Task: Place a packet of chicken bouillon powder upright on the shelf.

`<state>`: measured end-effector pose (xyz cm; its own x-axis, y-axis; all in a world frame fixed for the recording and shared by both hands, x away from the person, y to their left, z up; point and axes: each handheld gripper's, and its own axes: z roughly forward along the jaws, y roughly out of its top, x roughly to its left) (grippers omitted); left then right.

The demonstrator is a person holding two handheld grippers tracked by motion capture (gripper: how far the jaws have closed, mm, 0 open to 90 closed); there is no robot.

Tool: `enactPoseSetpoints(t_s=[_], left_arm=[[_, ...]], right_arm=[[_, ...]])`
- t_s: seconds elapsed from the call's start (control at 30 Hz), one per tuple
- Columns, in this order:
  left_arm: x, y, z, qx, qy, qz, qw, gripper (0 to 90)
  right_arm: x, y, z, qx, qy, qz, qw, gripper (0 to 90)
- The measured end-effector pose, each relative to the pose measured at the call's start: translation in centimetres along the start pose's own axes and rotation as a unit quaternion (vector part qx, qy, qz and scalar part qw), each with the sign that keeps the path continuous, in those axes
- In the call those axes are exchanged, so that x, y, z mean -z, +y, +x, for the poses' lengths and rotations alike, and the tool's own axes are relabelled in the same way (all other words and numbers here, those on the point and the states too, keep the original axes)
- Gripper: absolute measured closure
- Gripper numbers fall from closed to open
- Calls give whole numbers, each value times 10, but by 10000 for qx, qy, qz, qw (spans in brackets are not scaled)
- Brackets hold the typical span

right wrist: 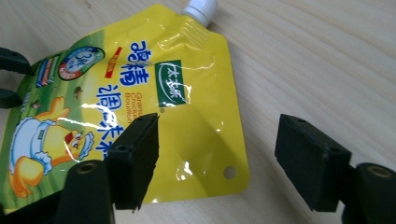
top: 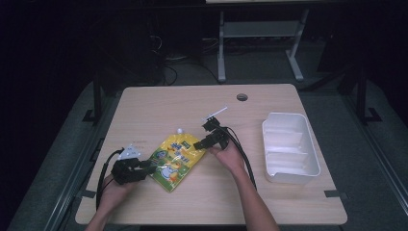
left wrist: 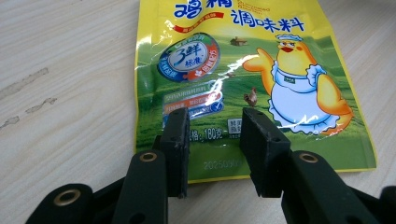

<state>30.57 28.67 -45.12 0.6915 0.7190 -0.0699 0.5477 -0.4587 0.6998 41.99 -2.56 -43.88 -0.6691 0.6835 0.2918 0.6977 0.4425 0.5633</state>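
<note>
Here, a yellow pouch (top: 177, 157) lies flat on the desk (top: 144, 103), long axis running between both claws: left claw (left wrist: 214, 140) spread over its bottom edge, right claw (right wrist: 224, 158) spread astride a corner beside the spout (right wrist: 200, 8).

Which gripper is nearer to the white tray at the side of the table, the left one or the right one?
Right. The right gripper is at the top corner of the yellow pouch, on the white tray's side; the left gripper is at the pouch's far edge.
</note>
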Motion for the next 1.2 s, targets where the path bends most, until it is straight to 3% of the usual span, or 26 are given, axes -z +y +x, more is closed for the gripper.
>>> enactPoseSetpoints(t_s=[0.17, 0.33, 0.43, 0.6, 0.73, 0.9, 1.03, 1.2], left_arm=[[0, 0, 0, -3, 2, 6, 10000, 626], [0, 0, 0, 1, 6, 3, 10000, 626], [0, 0, 0, 1, 13, 2, 10000, 625], [-1, 0, -1, 7, 16, 14, 10000, 625], [-1, 0, -1, 17, 25, 12, 10000, 625], [-1, 0, -1, 23, 19, 4, 10000, 625], [-1, 0, 0, 24, 10, -1, 10000, 624], [-1, 0, -1, 4, 22, 2, 10000, 623]], right_arm=[[-6, -2, -5, -140, 123, 115, 9998, 388], [-8, -5, -6, -212, 407, 114, 9989, 491], [-7, -6, -5, -203, 420, 90, 9989, 505], [1, -6, -6, -297, 611, -95, 9976, 569], [6, -5, -5, -400, 944, -329, 9942, 623], [-6, -8, -4, -446, 849, -14, 9954, 638], [-13, -14, -6, -593, 903, -118, 9941, 682], [-12, -13, -5, -623, 886, -228, 9939, 834]])
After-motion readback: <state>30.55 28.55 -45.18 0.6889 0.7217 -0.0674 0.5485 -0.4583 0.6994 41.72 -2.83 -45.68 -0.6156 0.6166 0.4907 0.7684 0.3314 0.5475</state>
